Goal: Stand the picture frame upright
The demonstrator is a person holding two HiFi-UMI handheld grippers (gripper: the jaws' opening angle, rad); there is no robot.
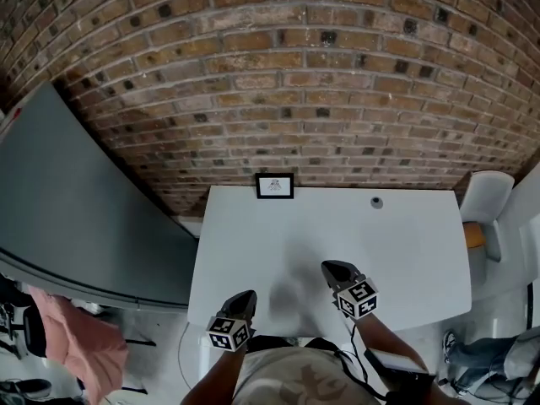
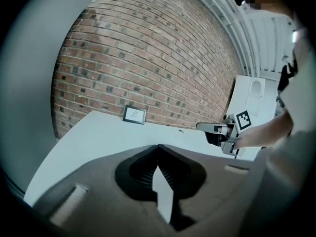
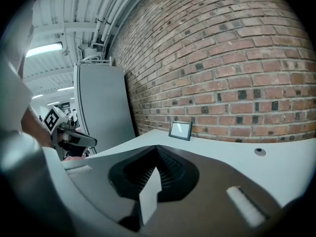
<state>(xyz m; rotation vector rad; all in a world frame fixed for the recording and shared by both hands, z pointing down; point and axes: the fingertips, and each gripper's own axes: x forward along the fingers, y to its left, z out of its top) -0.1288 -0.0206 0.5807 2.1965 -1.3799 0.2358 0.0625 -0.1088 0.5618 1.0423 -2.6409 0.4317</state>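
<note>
A small black picture frame (image 1: pixel 275 186) stands upright at the far edge of the white table (image 1: pixel 413 260), against the brick wall. It also shows in the left gripper view (image 2: pixel 134 114) and the right gripper view (image 3: pixel 180 130). My left gripper (image 1: pixel 251 294) hovers at the table's near edge, jaws shut and empty (image 2: pixel 158 146). My right gripper (image 1: pixel 325 266) is over the near middle of the table, also shut with nothing in it (image 3: pixel 157 147). Both are far from the frame.
A round cable grommet (image 1: pixel 376 202) sits in the table's far right part. A tall grey panel (image 1: pixel 67 209) stands at the left, with pink cloth (image 1: pixel 76 336) below it. A white chair (image 1: pixel 485 201) is at the right. The brick wall (image 1: pixel 304 83) closes the back.
</note>
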